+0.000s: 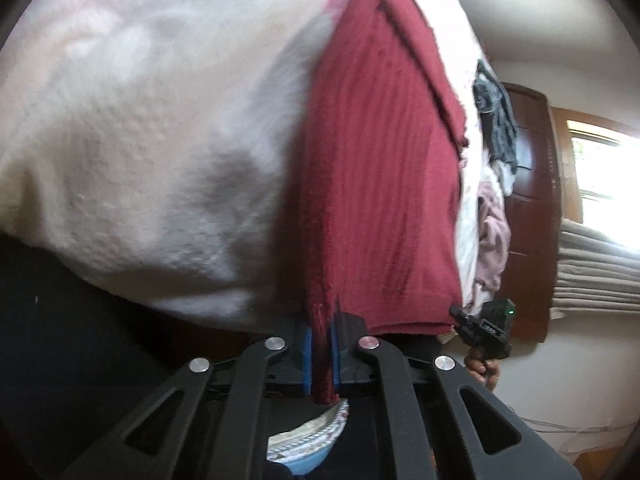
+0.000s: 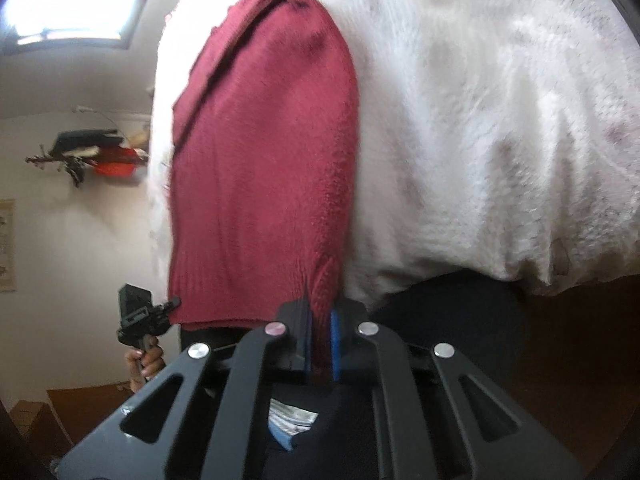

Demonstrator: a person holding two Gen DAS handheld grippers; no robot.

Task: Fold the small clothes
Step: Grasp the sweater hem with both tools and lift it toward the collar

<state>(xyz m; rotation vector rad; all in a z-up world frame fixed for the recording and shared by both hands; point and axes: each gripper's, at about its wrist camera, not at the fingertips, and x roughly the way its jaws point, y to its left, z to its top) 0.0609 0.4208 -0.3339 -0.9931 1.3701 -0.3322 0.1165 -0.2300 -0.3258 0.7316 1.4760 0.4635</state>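
- The left claw is sitting nearest the lens, its blue pads clamping a bunched corner of the maroon knit garment at the hem.
- The right claw is doing the same at the opposite hem corner, pads pinched together on the ribbed edge of the cloth.
- The garment is lying spread flat on a white bedspread, its hem reaching the bed's near edge, with a long diagonal fold or seam running up it.
- Judging by this, the fold is only starting: both corners are being gripped, yet no part appears turned over itself.
- The knit is looking soft and ribbed in fine lengthwise lines, with a thicker band at the hem; it should be draping limply when raised.
- The bedspread is showing a fuzzy, pebbled texture with faint pink patches.
- A heap of other clothes, grey and pale pink, is waiting farther along the bed, so more folding appears left.
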